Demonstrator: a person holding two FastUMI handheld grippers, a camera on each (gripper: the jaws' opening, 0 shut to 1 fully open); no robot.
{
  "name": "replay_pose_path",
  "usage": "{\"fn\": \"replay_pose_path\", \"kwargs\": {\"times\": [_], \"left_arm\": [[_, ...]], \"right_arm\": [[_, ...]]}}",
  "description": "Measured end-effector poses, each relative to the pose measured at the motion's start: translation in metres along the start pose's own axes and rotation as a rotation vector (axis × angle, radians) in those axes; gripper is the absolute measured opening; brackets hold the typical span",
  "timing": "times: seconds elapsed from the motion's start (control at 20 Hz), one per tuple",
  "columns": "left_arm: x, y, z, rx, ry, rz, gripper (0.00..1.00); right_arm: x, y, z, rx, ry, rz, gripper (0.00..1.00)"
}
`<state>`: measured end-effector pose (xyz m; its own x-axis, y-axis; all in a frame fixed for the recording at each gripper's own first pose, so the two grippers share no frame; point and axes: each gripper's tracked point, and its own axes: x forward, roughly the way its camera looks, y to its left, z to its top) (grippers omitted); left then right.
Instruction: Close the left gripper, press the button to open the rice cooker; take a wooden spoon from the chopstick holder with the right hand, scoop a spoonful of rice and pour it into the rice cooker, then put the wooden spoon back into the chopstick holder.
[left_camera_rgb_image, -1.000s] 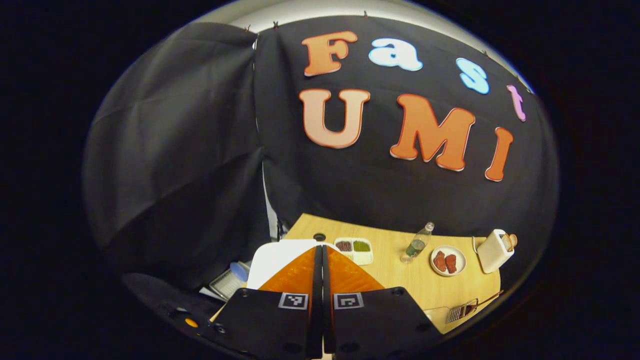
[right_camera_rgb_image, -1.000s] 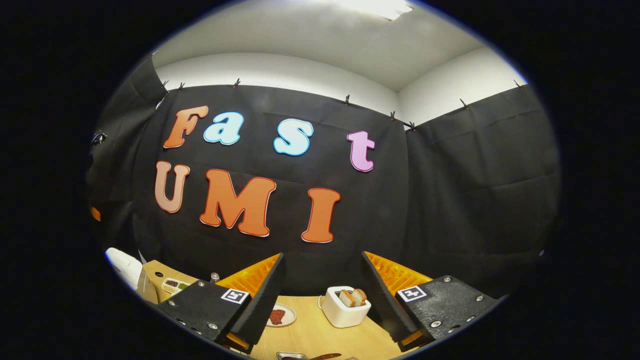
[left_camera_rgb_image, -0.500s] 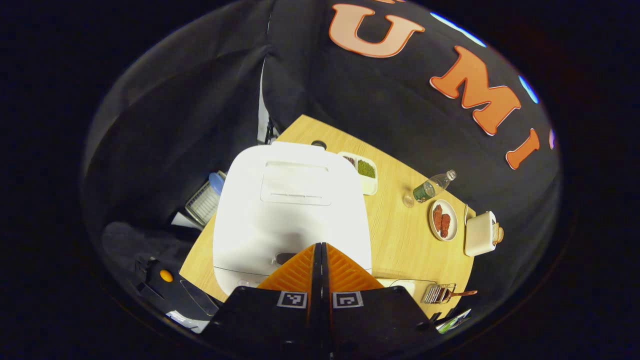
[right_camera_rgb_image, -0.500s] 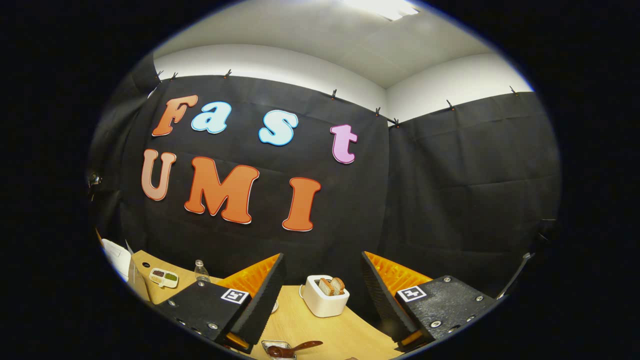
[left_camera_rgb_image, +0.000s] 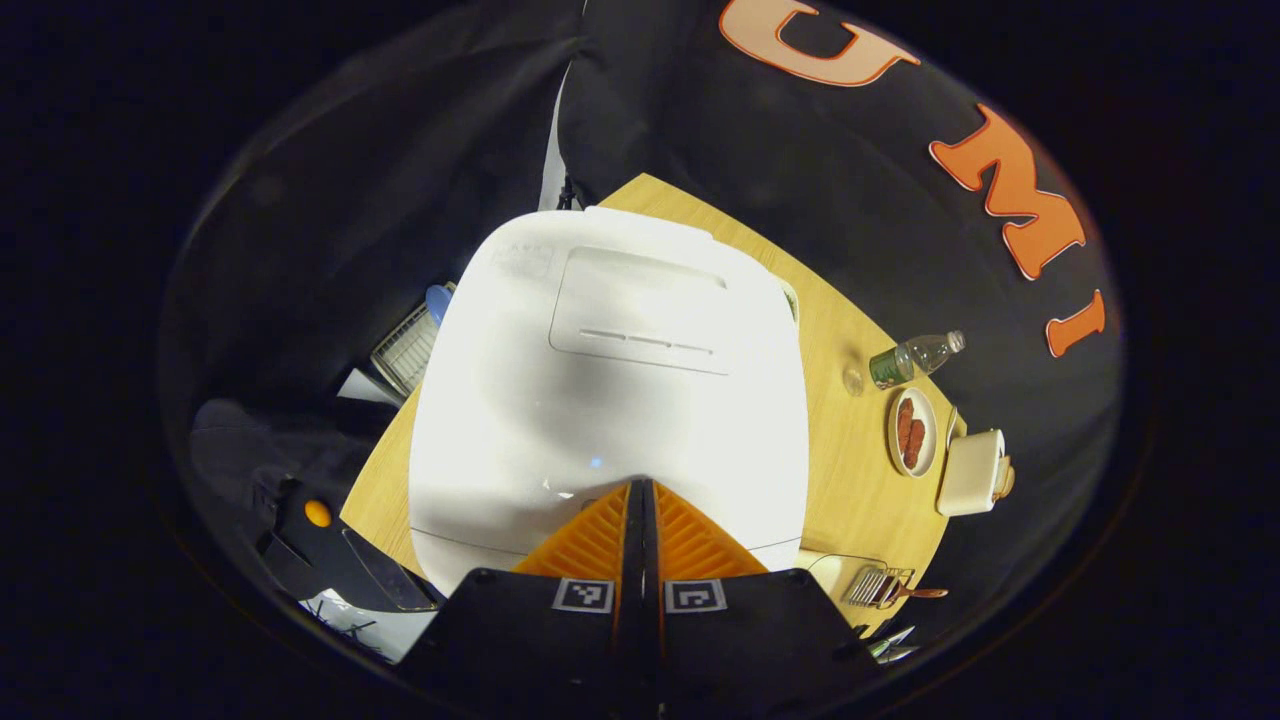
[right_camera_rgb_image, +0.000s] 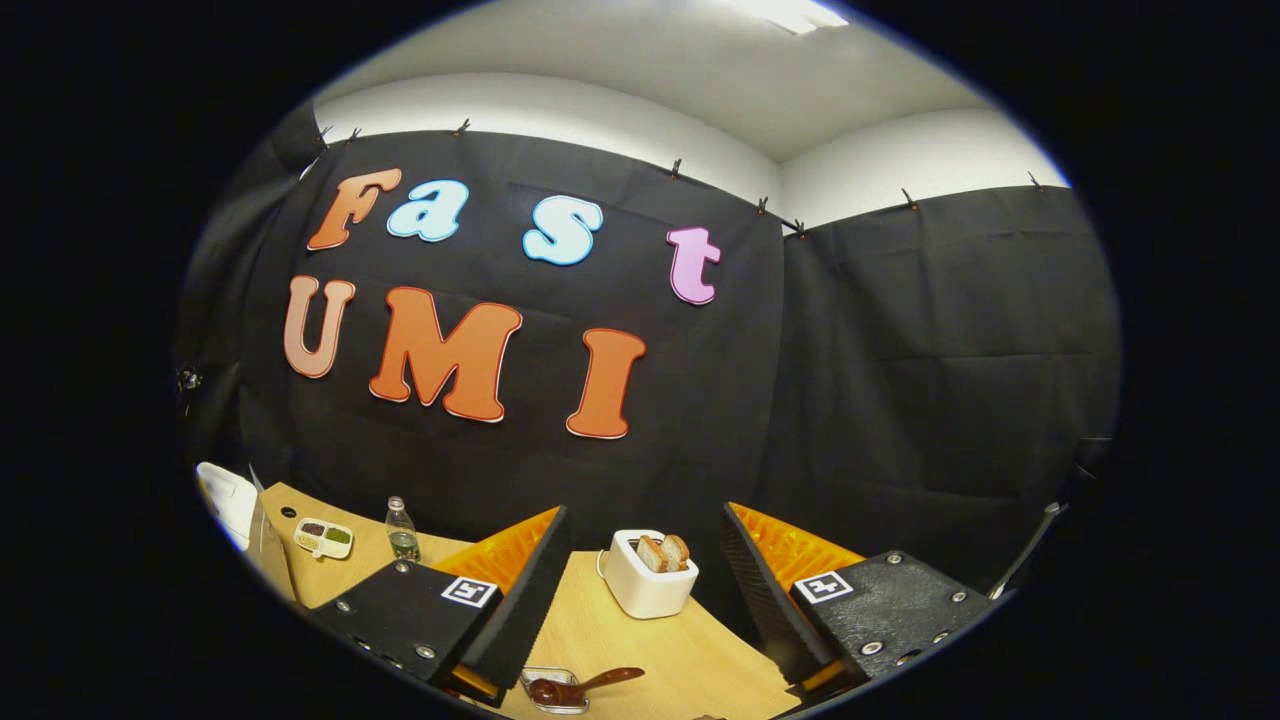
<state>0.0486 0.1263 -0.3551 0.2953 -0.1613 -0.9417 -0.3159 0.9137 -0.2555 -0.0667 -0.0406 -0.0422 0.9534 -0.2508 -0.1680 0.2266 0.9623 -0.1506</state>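
- While our left gripper (left_camera_rgb_image: 641, 487) sits low over the front edge of the rice cooker (left_camera_rgb_image: 610, 370), its fingers are pressed together with nothing between them.
- We can't tell whether the tips touch the button; it's hidden under them.
- Cooker lid is down, and the cooker takes up most of the wooden table (left_camera_rgb_image: 850, 470) in the left gripper view.
- To its right we see a bottle (left_camera_rgb_image: 912, 357), a plate of red pieces (left_camera_rgb_image: 911, 433) and a toaster (left_camera_rgb_image: 971, 472).
- Our right gripper (right_camera_rgb_image: 645, 545) is held above the table, fingers spread wide and holding nothing.
- Wooden spoon (right_camera_rgb_image: 580, 685) lies in the metal holder (right_camera_rgb_image: 553, 692) at the near edge, just below the right gripper's fingers, apart from them.
- Toaster with bread (right_camera_rgb_image: 649, 574) shows between those fingers, farther back.
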Motion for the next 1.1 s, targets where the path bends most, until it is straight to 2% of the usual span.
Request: {"fn": "replay_pose_path", "kwargs": {"times": [0.05, 0.2, 0.4, 0.6, 0.9, 1.1], "left_arm": [[-0.005, -0.003, 0.003, 0.017, -0.016, 0.004, 0.05], [-0.034, -0.012, 0.023, 0.072, -0.163, 0.002, 0.05], [-0.082, -0.02, 0.057, 0.007, -0.429, -0.016, 0.05], [-0.13, -0.03, 0.075, 0.045, -0.651, -0.018, 0.05], [-0.172, -0.07, 0.046, 0.146, -0.807, -0.015, 0.05], [-0.201, -0.109, 0.027, 0.252, -0.925, 0.011, 0.05]], "right_arm": [[0.002, 0.004, -0.002, 0.007, 0.006, 0.011, 0.92], [0.009, 0.007, -0.011, 0.019, 0.02, 0.031, 0.92], [0.019, 0.01, -0.033, 0.039, 0.059, 0.054, 0.92], [0.029, 0.012, -0.077, 0.135, 0.177, 0.089, 0.92], [0.044, 0.017, -0.16, 0.342, 0.387, 0.149, 0.93], [0.046, 0.028, -0.214, 0.407, 0.516, 0.19, 0.92]]}}
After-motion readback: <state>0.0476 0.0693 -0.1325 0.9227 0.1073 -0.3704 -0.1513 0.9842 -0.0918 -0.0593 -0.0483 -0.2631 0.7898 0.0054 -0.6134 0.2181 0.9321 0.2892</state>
